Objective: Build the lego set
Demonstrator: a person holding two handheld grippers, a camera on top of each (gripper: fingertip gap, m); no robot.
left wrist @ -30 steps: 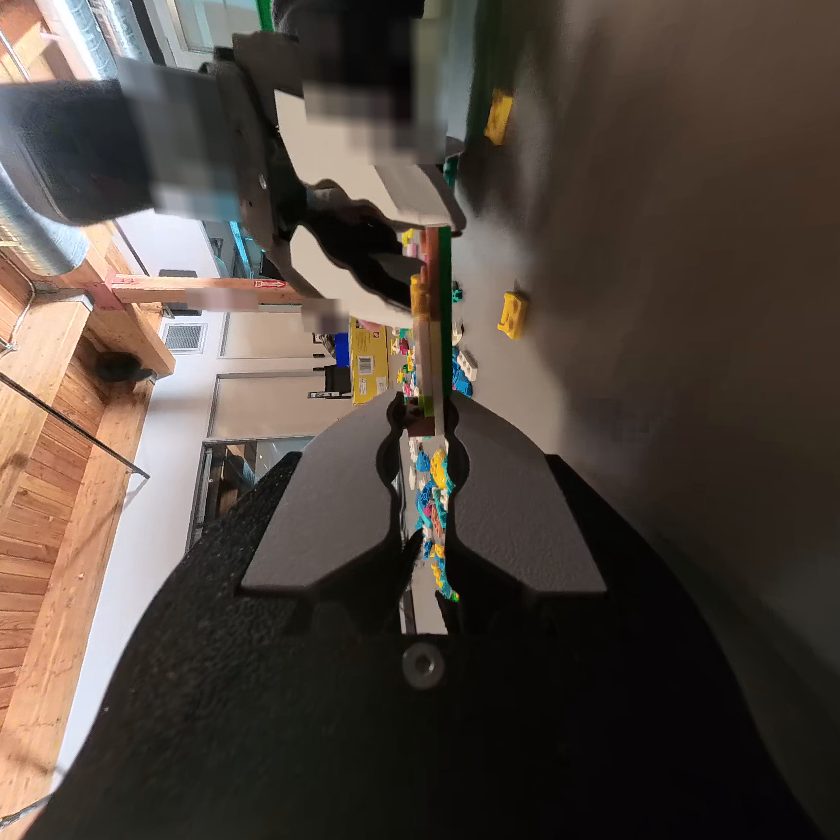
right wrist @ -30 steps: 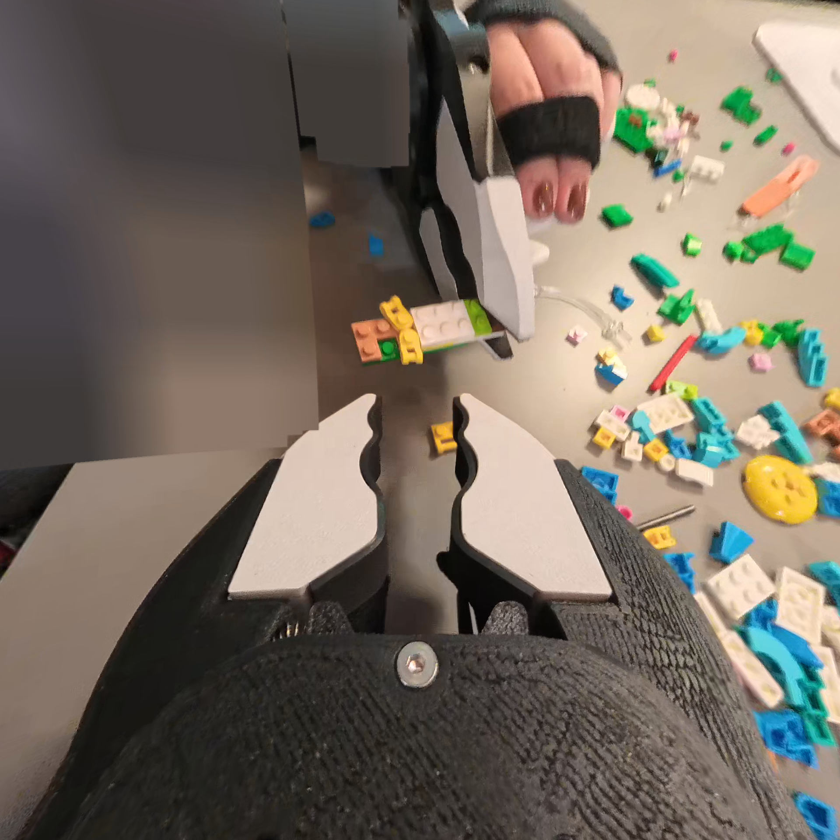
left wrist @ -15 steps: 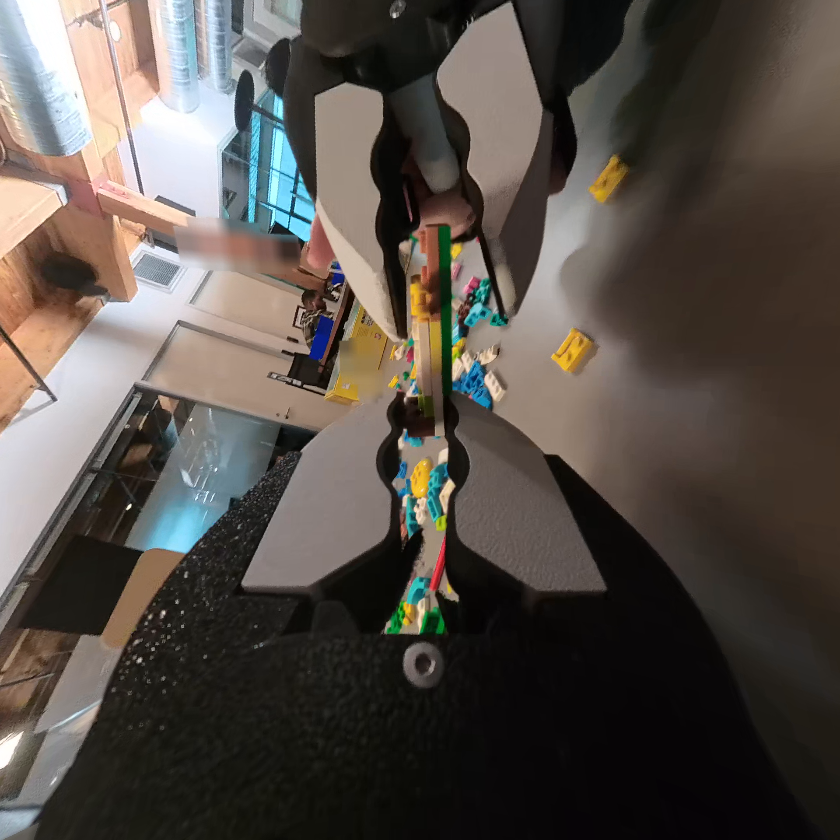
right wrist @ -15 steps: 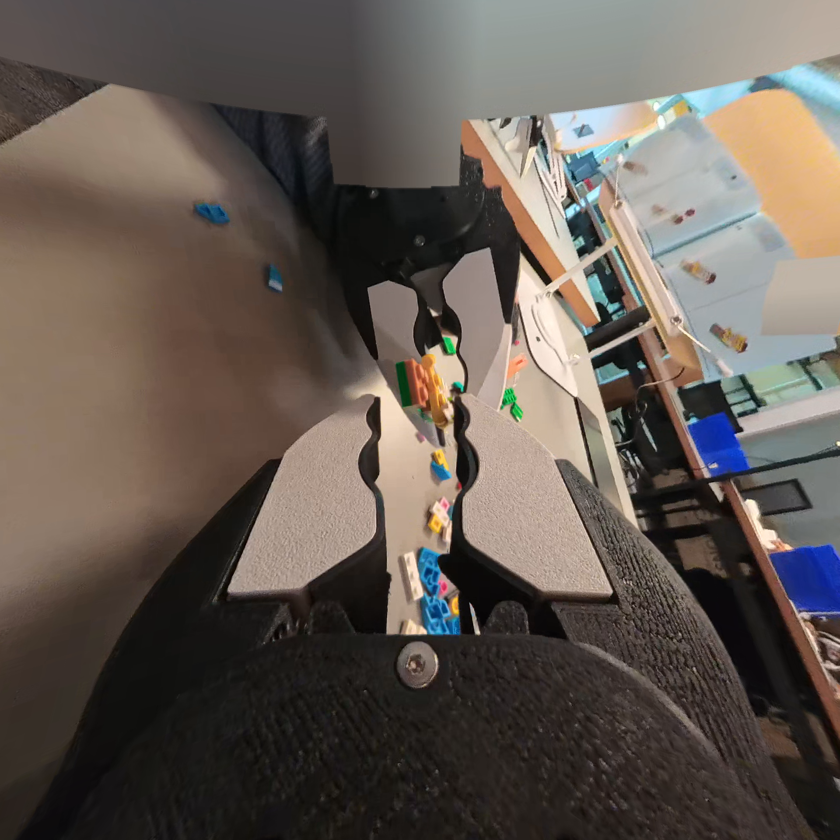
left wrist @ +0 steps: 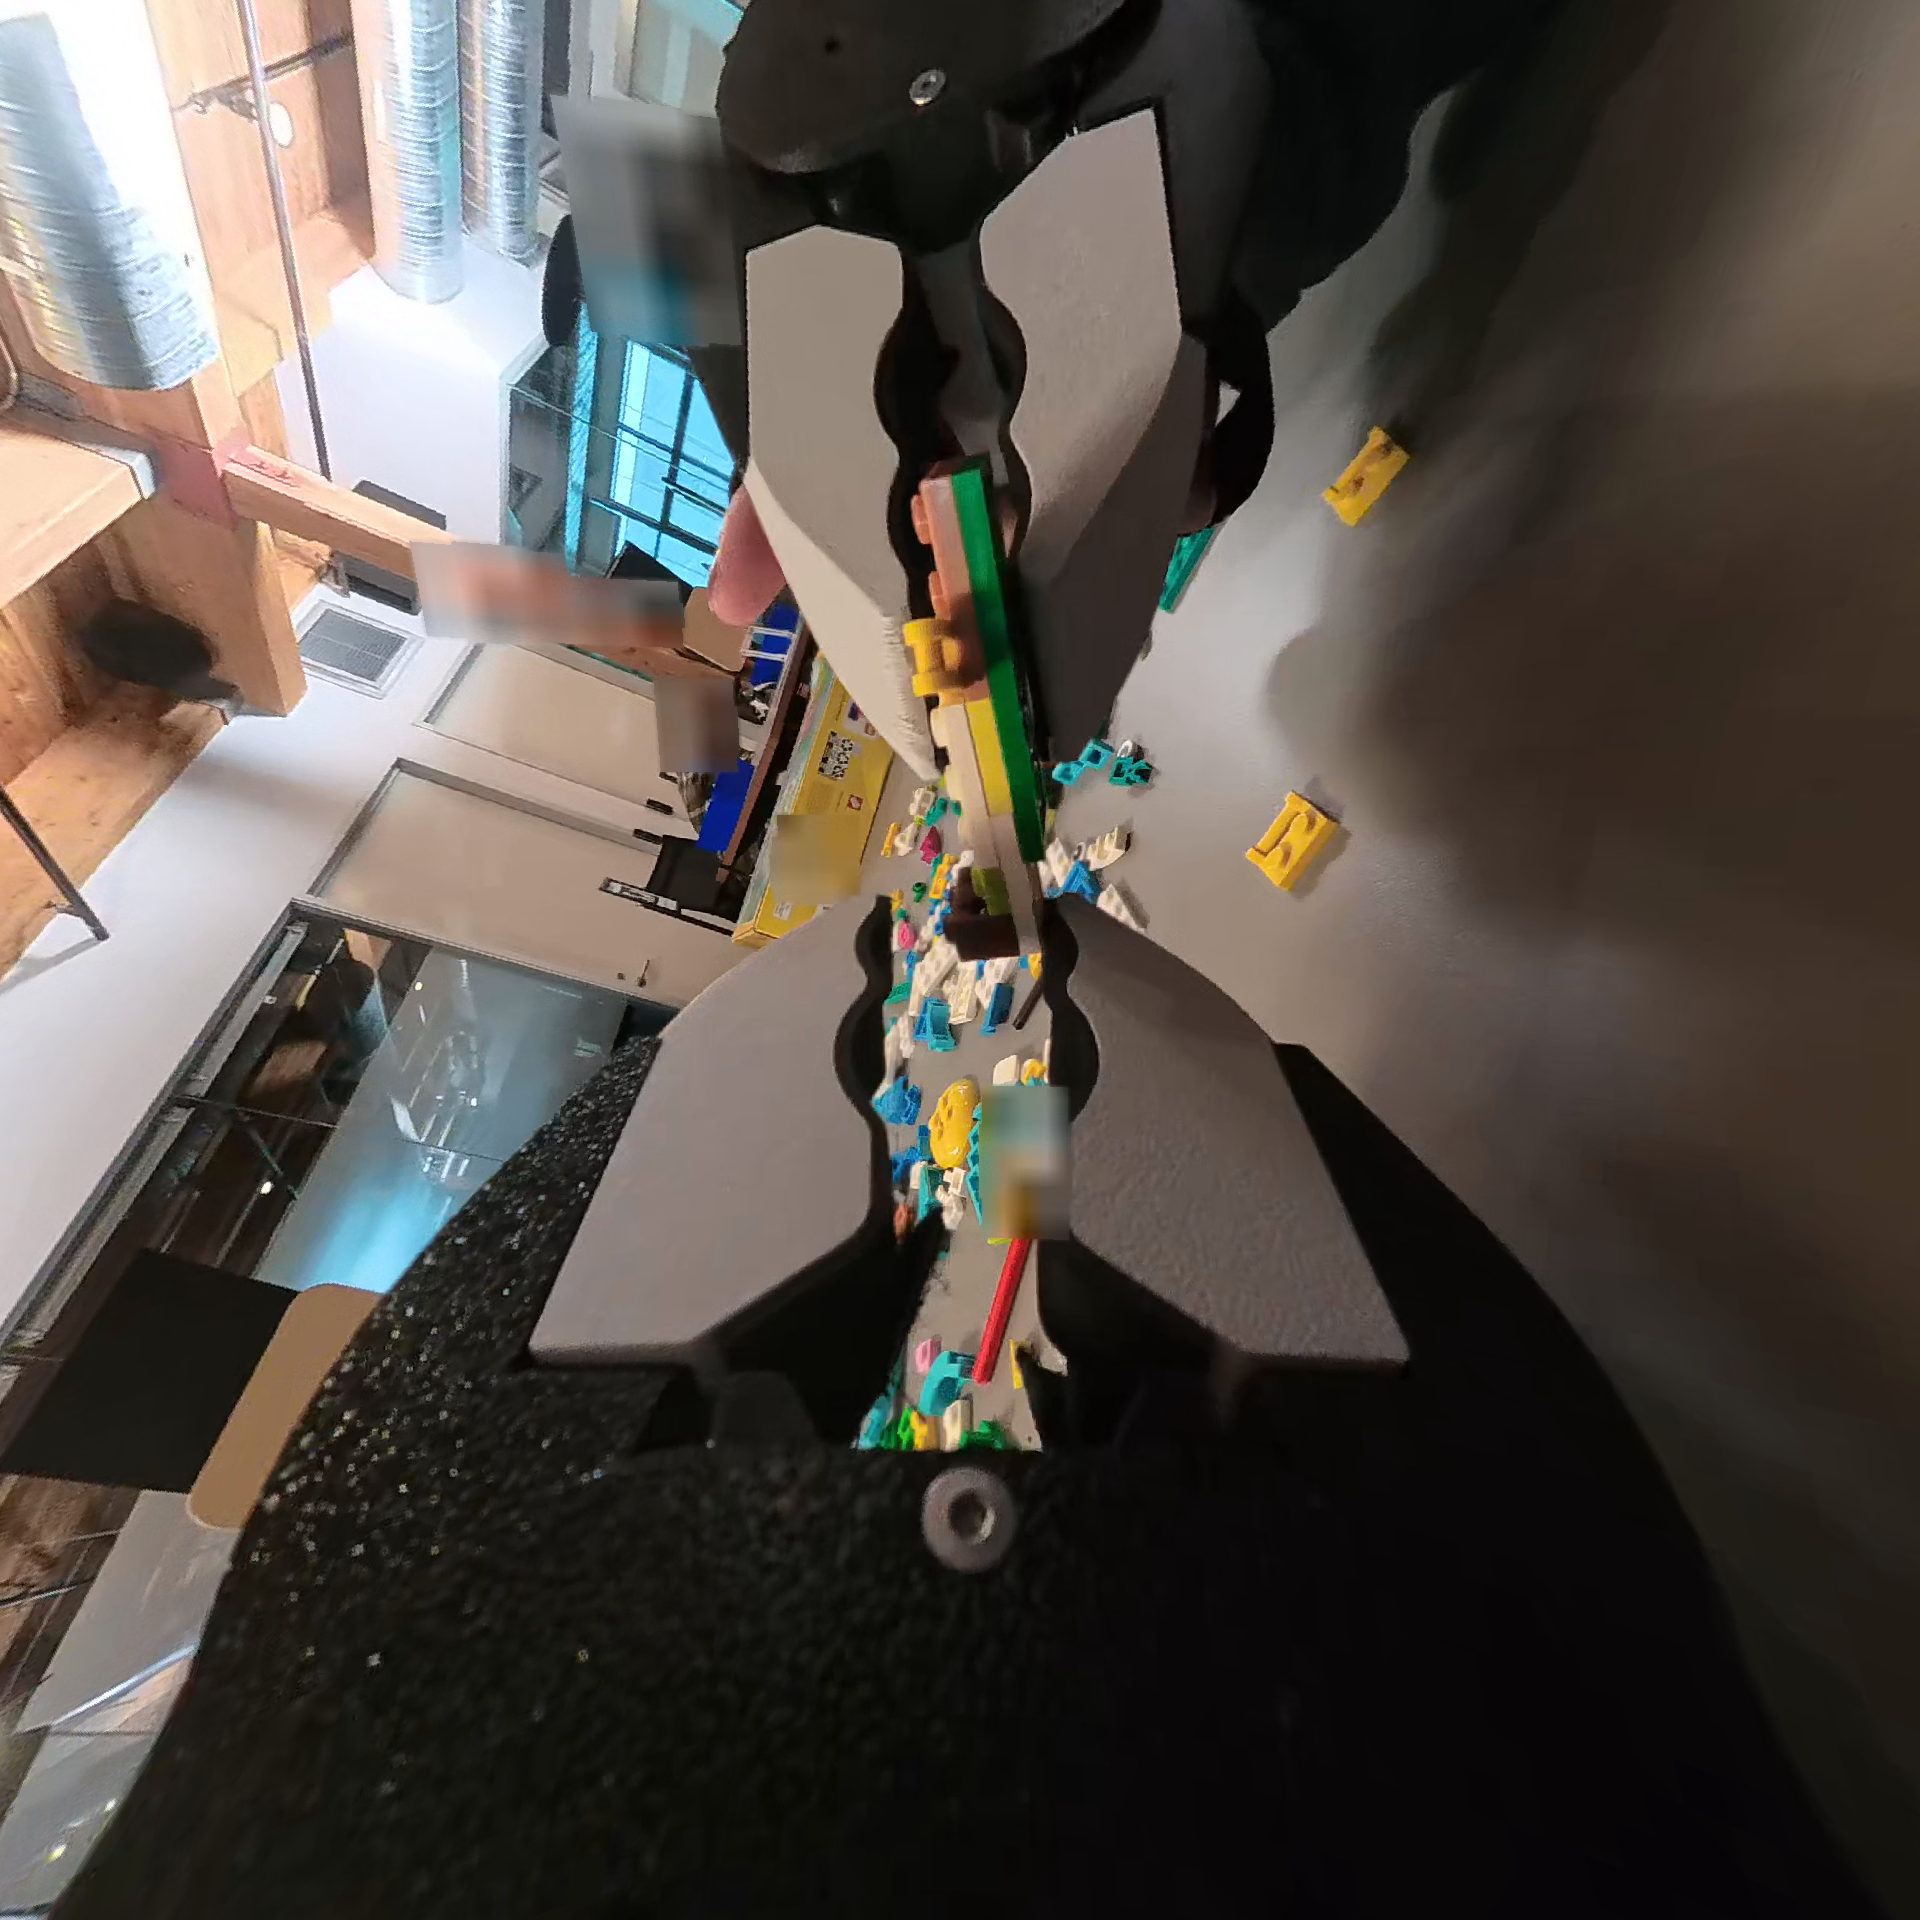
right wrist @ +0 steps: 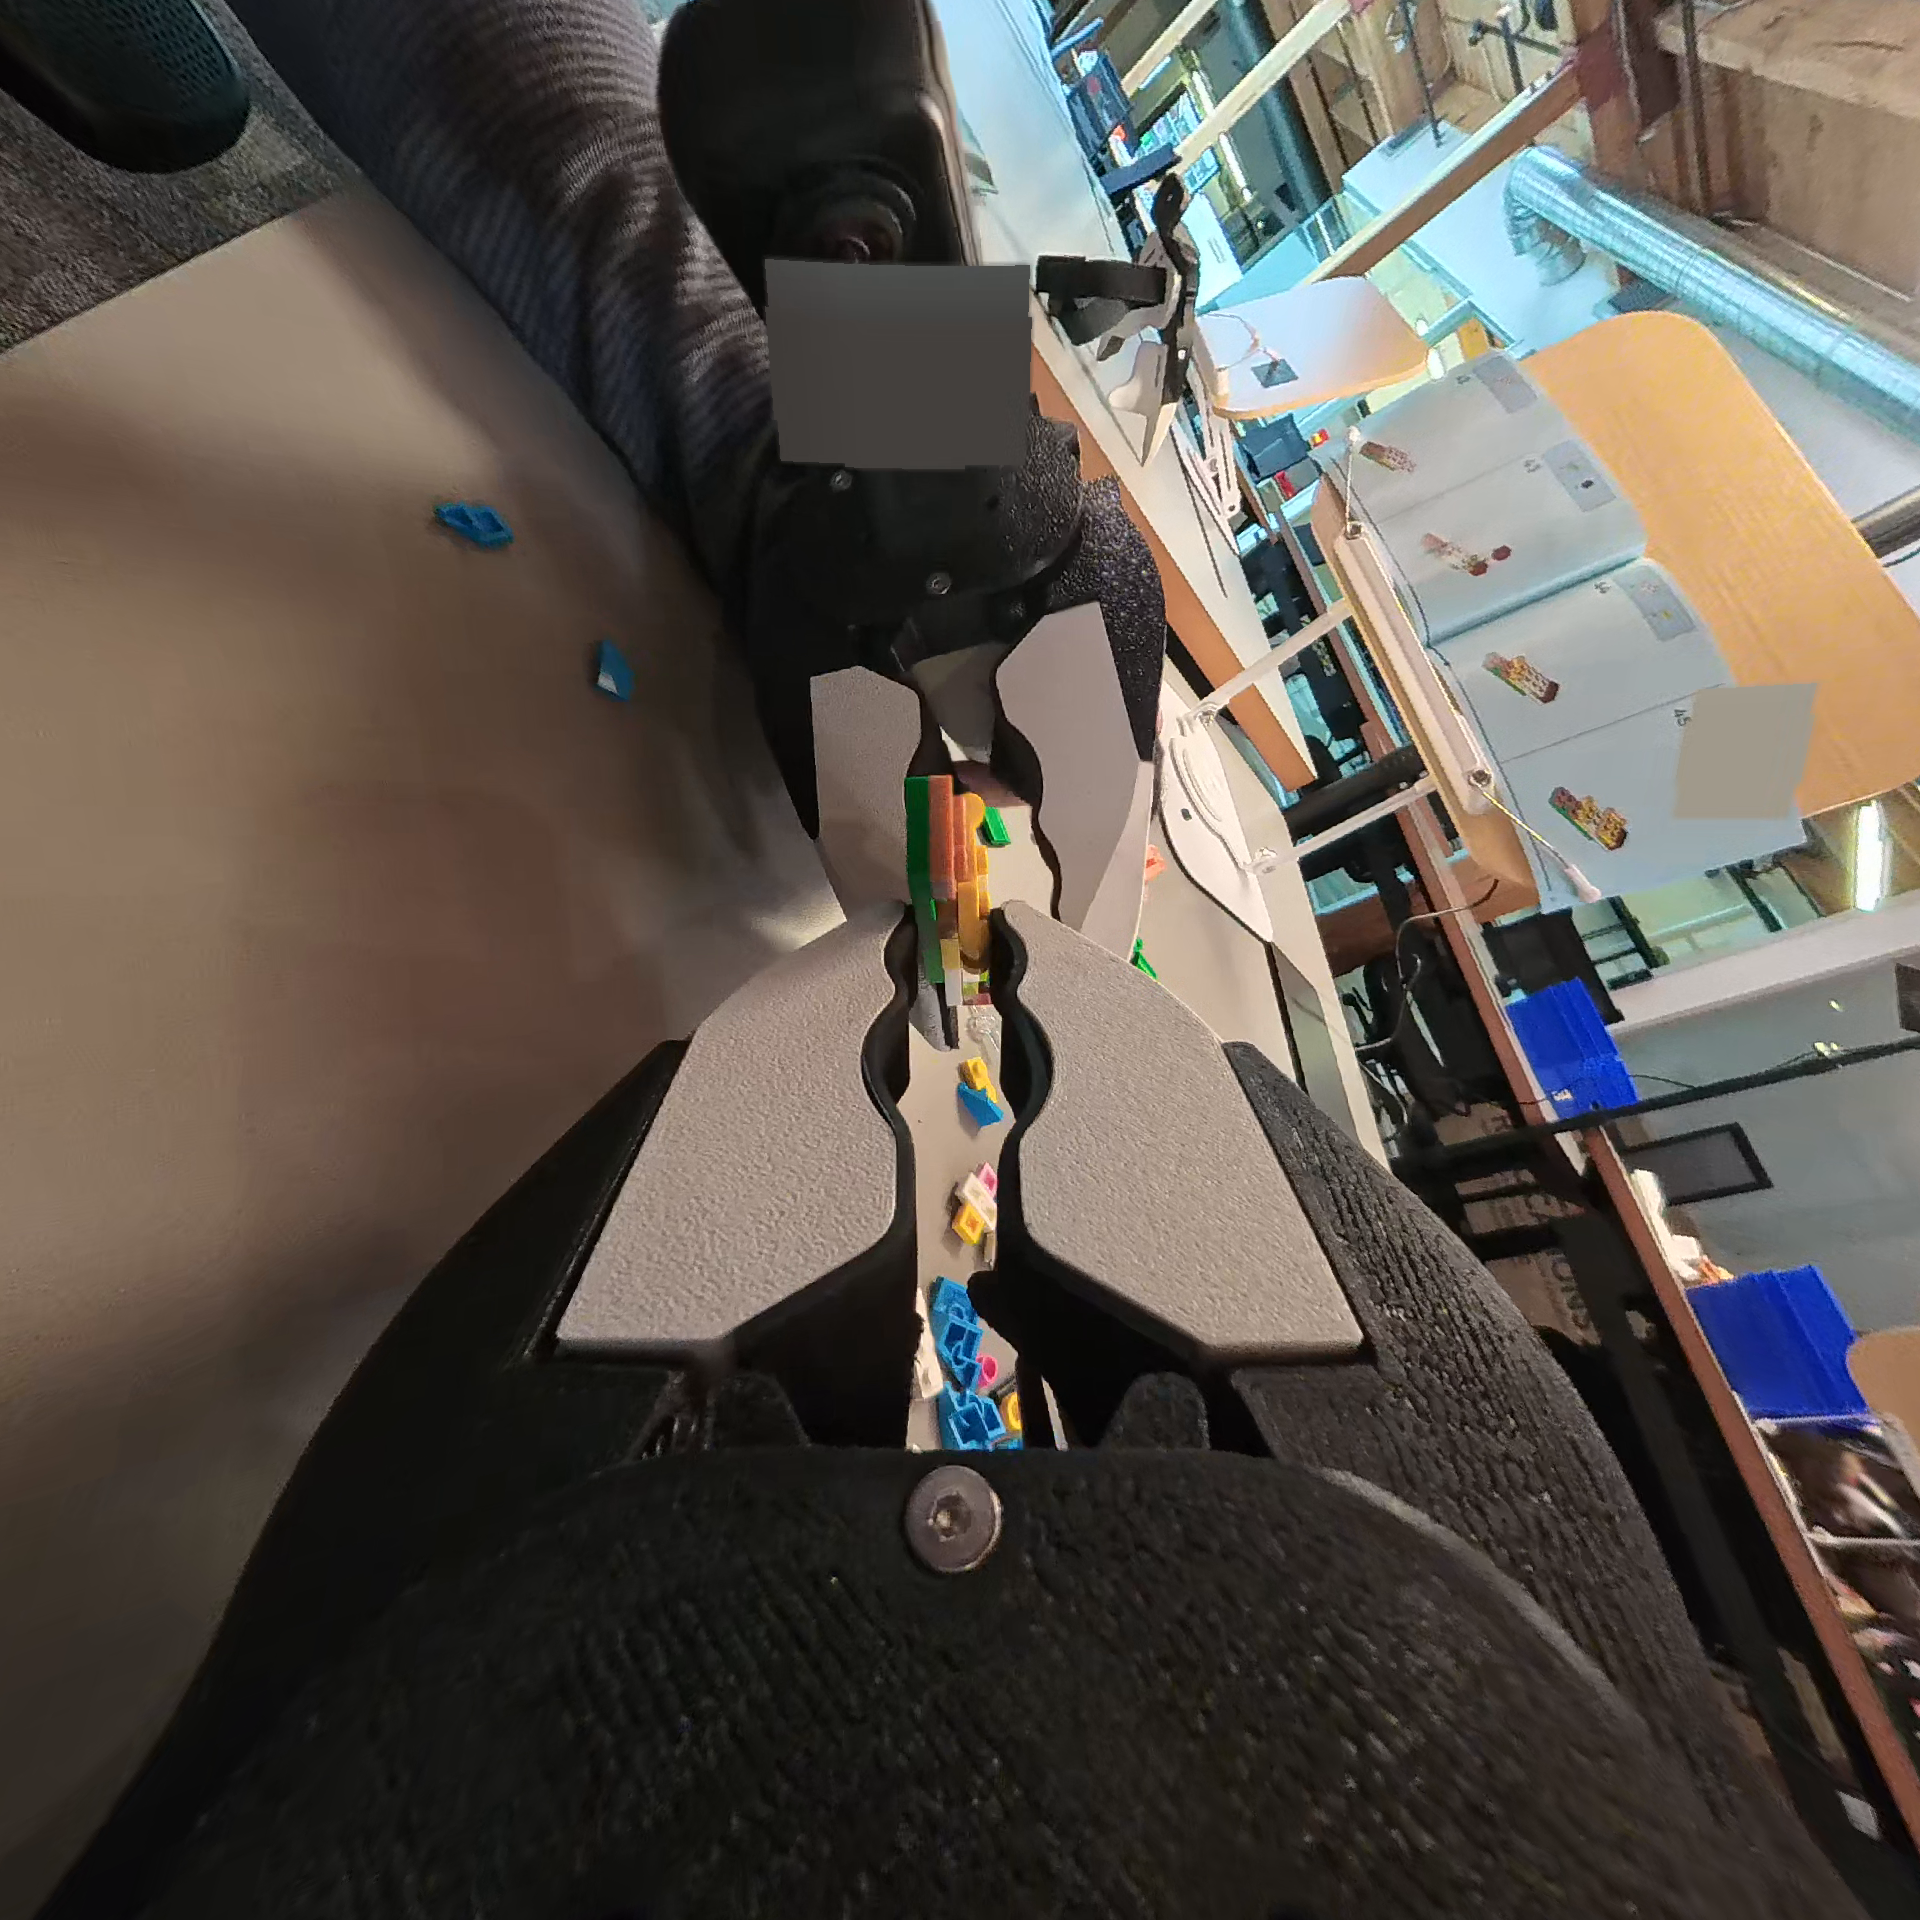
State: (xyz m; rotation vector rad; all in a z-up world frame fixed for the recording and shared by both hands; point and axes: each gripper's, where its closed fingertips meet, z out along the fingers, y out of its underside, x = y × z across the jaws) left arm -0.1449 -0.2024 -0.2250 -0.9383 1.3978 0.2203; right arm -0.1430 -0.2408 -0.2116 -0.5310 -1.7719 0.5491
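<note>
You worked in bright daylight from the windows [left wrist: 644, 436], which washed out pale blue. A soft shadow darkened the grey table [left wrist: 1558, 727] on the left wrist view's right side, where everything smeared out of focus. Wide-angle distortion bent both views' edges, and the table [right wrist: 260, 935] near the right wrist camera was blurred

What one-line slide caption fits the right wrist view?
Right gripper closes around the near end of a small lego assembly held at its far end by the left gripper, above scattered bricks.
</note>
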